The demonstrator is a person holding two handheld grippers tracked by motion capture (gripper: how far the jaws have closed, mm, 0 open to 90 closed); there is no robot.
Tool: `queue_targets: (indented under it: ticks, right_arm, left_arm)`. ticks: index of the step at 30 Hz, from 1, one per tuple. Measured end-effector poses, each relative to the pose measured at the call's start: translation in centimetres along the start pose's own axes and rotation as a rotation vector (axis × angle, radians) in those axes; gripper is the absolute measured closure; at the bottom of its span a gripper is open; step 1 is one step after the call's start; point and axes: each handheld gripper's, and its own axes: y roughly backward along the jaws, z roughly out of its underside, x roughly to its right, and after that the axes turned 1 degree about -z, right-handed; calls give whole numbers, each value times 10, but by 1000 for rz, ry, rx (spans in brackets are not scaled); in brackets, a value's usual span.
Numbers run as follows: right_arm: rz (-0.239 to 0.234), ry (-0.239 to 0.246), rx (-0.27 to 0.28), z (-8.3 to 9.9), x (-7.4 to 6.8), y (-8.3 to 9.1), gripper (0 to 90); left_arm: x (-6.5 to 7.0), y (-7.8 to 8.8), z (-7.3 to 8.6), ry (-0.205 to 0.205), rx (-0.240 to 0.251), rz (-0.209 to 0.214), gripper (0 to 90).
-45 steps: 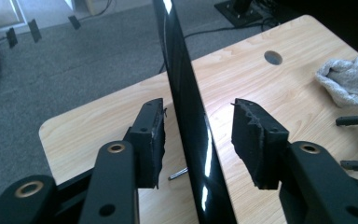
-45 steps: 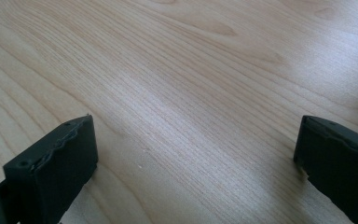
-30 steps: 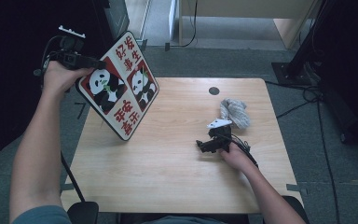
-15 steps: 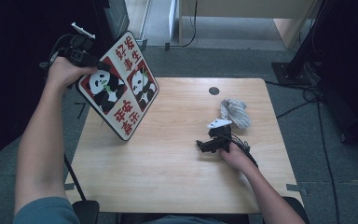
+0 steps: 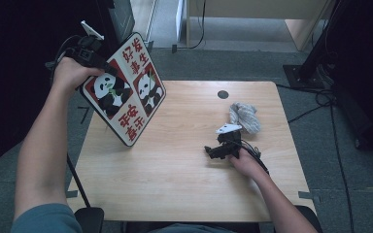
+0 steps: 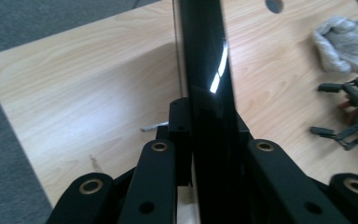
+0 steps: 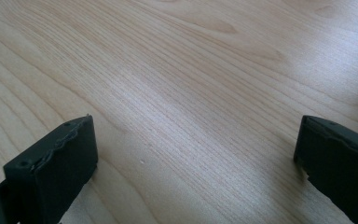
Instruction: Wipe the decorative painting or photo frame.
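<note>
In the high view, the left gripper [image 5: 93, 57] is held out over the far left corner of the tabletop [image 5: 184, 179] on an outstretched forearm. Its jaws have just been closing and are clamped on the upper edge of the panda board [image 5: 125, 90]. The board is tilted, with its lower corner resting on the tabletop. The right gripper [image 5: 215, 151] is rested low on the tabletop near its right side, the hand behind it, and a grey cloth [image 5: 245, 117] is seen just beyond.

In the left gripper view, the board [image 6: 205, 84] is seen edge-on, pinched between the two black jaws.

In the right gripper view, the jaws are spread wide apart with only bare tabletop [image 7: 191, 93] between them.
</note>
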Motion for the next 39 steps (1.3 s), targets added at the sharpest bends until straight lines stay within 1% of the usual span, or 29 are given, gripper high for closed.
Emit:
queue_targets:
  ticks: [2,3,4,7,8,9,10,12,15,17,18,20,21,22,23,24,25,26,27,28,29,32,33,35,36,39]
  right_arm:
    - [-1,-3,-1,0,0,0,0]
    - [-1,0,-1,0,0,0,0]
    - [-1,0,-1,0,0,0,0]
    - [-2,-4,-2,0,0,0,0]
    - [-2,-4,-2,0,0,0,0]
    - [-4,-2,-2,0,0,1,0]
    - [-4,-2,-2,0,0,1,0]
    - [-3,-1,-1,1,0,1,0]
    - [-6,4,-2,2,1,2,0]
    - [-7,4,-1,2,1,2,0]
    - [-6,2,-2,3,1,3,0]
    - [-8,4,-3,4,2,5,0]
    - [-8,6,-1,6,3,6,0]
    - [-8,6,-1,6,3,6,0]
    - [-7,3,-2,7,4,7,0]
    - [-4,3,-1,8,4,8,0]
    - [-4,1,-2,8,5,8,0]
    - [-3,-3,-2,9,5,9,0]
    - [-1,-1,0,9,5,9,0]
    - [0,-7,-4,10,6,11,0]
    - [0,-7,-4,10,6,11,0]
    - [0,1,-1,11,7,11,0]
    - [1,-1,-4,11,8,12,0]
    - [1,-6,-1,12,8,12,0]
    - [2,-10,-4,13,8,14,0]
    - [4,-5,-3,15,10,15,0]
  left_arm:
    - [3,1,0,-2,-5,-6,813]
    - [8,2,0,-23,-18,-7,815]
    - [8,2,0,-23,-18,-7,816]
    - [14,4,1,-22,-22,-19,816]
    - [17,5,2,-36,-21,-17,816]
    - [20,7,4,-62,-16,-11,816]
    - [22,8,5,-69,-13,-7,816]
    - [28,11,8,-78,-5,16,816]
    - [37,15,15,-81,9,73,816]
    - [42,14,19,-88,11,97,816]
    - [47,13,21,-91,15,105,816]
    - [61,12,26,-122,18,106,817]
    - [71,11,29,-142,23,105,817]
    - [71,11,29,-142,23,105,816]
    - [77,11,30,-146,23,108,816]
    - [80,10,31,-144,21,110,817]
    - [86,10,33,-148,21,115,817]
    - [89,9,35,-157,20,117,816]
    - [94,9,37,-165,23,122,817]
    - [104,8,41,-182,15,125,817]
    - [104,8,41,-182,15,125,817]
    - [119,5,46,-197,-2,131,816]
    - [122,4,47,-196,-3,130,817]
    - [129,1,49,-213,-17,136,817]
    - [135,-3,50,-226,-19,142,817]
    - [138,-7,51,-224,-15,148,817]
